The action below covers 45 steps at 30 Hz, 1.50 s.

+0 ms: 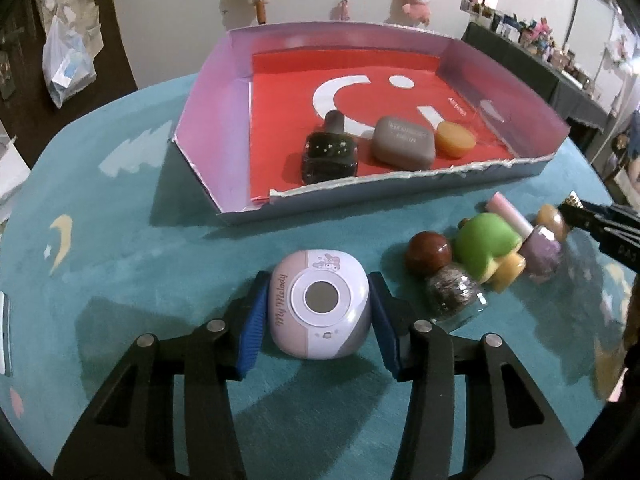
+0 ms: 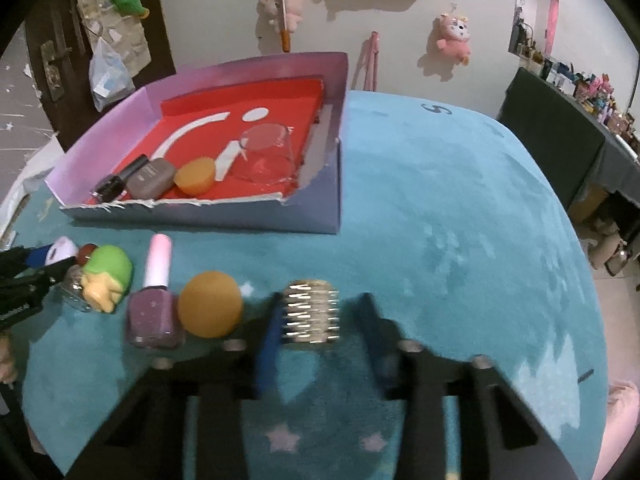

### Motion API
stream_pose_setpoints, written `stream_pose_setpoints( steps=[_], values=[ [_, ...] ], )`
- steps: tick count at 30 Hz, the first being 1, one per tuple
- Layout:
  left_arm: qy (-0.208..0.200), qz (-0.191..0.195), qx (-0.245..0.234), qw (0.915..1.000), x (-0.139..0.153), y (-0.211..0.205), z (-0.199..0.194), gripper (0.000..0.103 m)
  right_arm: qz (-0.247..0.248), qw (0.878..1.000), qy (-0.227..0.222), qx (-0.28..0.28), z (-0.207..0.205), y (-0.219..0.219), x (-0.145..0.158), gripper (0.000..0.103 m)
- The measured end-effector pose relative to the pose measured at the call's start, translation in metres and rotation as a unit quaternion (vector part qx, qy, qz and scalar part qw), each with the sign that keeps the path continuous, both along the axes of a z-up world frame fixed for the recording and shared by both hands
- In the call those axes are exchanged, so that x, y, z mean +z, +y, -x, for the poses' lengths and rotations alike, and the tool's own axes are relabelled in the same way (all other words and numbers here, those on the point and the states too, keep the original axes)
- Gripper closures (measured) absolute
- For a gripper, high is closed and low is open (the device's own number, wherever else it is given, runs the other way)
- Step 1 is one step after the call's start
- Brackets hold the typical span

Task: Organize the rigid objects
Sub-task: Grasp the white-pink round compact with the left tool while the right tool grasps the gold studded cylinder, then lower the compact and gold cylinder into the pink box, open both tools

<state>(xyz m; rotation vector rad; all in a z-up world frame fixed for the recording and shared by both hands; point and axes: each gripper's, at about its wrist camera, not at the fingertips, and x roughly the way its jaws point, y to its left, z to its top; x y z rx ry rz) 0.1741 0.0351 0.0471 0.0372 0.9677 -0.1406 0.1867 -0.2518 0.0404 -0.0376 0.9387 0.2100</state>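
My left gripper (image 1: 318,320) is shut on a pink and white "My Melody" device (image 1: 320,304) that lies on the teal cloth, one blue pad against each side. In the blurred right wrist view my right gripper (image 2: 320,312) holds a ribbed silver cap (image 2: 312,312) between its pads, and its dark tip (image 1: 576,208) shows at the right edge of the left wrist view. The open box (image 1: 360,194) with a red floor holds a dark polish bottle (image 1: 328,152), a grey case (image 1: 404,142), an orange puck (image 1: 454,138) and a clear glass (image 2: 266,156).
Between the grippers stand a brown-capped glitter bottle (image 1: 444,280), a green toy (image 1: 486,242), a purple polish bottle (image 2: 154,312) and an orange ball (image 2: 210,310). The box's left half is bare red. A dark cabinet (image 2: 552,136) stands beyond the table's right edge.
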Motion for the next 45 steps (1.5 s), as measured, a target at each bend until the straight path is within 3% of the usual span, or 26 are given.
stream_pose_setpoints(
  steps=[6,17,22,28,33,45],
  values=[
    [-0.027,0.004,-0.009,0.9996,0.019,-0.003,0.007,0.057,-0.006,1.0,-0.027,0.004,0.005,0.0,0.019,0.076],
    [-0.031,0.003,-0.02,0.9993,0.025,-0.011,0.011,0.057,-0.01,1.0,-0.021,0.01,0.01,0.0,0.015,0.076],
    [-0.048,0.014,-0.047,0.9976,0.045,-0.02,0.006,0.057,-0.029,0.999,-0.035,0.024,0.007,0.002,0.033,0.076],
    [-0.046,0.038,-0.112,0.992,0.067,-0.043,-0.035,0.057,-0.038,0.995,-0.066,0.062,-0.022,0.02,0.07,0.076],
    [-0.03,0.038,-0.159,0.9861,0.066,-0.065,-0.078,0.057,-0.038,0.993,-0.06,0.091,-0.058,0.039,0.084,0.076],
    [0.032,0.015,-0.206,0.9779,0.038,-0.089,-0.149,0.057,-0.003,0.991,0.032,0.129,-0.142,0.075,0.059,0.076]
  ],
)
